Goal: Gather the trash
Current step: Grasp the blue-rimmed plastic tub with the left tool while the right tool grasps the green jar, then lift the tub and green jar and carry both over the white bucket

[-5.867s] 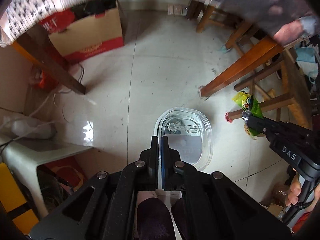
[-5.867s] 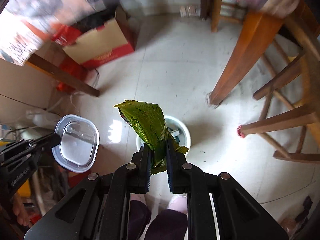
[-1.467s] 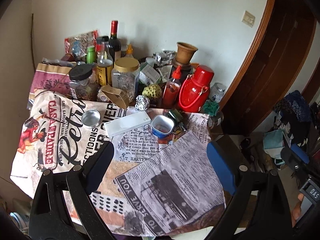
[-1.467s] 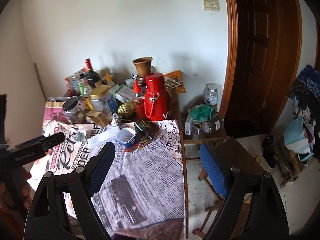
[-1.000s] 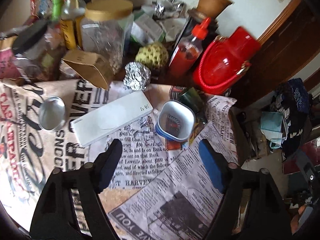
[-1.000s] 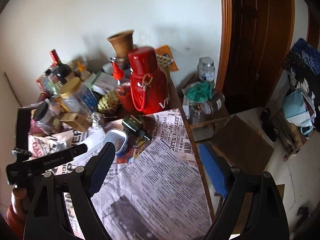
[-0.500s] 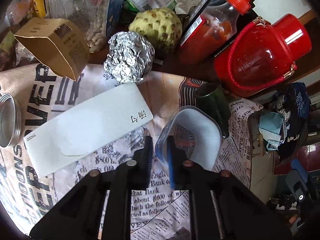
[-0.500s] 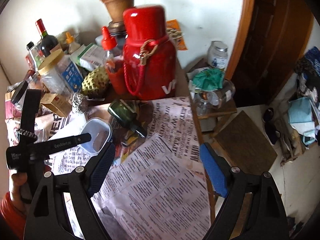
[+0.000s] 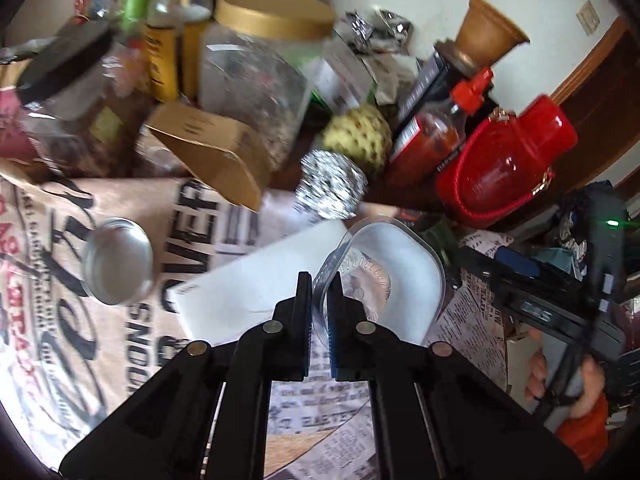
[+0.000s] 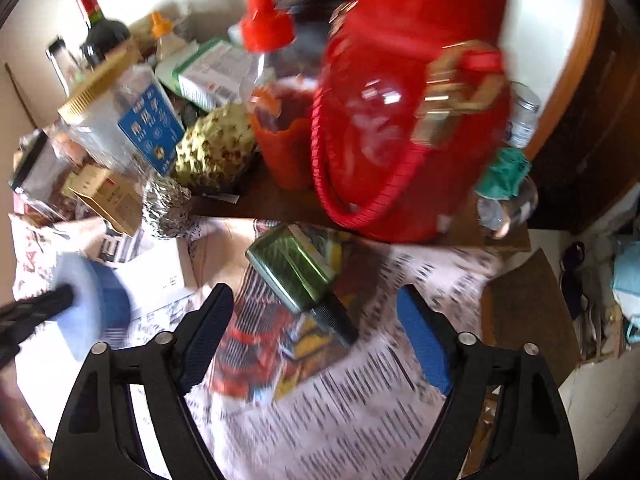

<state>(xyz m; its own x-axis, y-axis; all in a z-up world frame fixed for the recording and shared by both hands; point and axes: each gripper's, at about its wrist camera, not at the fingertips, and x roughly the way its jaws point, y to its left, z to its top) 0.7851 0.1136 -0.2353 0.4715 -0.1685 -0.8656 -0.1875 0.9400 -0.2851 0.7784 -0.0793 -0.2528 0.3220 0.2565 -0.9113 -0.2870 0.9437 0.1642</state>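
My left gripper (image 9: 319, 282) is shut on the near rim of a small clear plastic tub with a blue base (image 9: 400, 276), tilted up over the newspaper-covered table (image 9: 472, 320). The right wrist view shows that tub (image 10: 94, 304) blurred at the far left. My right gripper (image 10: 316, 300) hangs low over a dark green glass bottle (image 10: 292, 272) lying on its side. Its jaws are closing, with the bottle's neck between the fingers and no pad touching it. A colourful wrapper (image 10: 248, 340) lies under the bottle.
A foil ball (image 9: 330, 188), a white card (image 9: 256, 284), a round tin lid (image 9: 118, 260) and an open cardboard box (image 9: 208, 152) lie close by. Behind them stand a red flask (image 10: 400, 120), a sauce bottle (image 10: 280, 120), a scaly green fruit (image 10: 216, 148) and jars. The table edge is at the right.
The left gripper shut on the tub's rim and has tilted it up. The right gripper dropped closer over the green bottle, and its jaws have narrowed a little.
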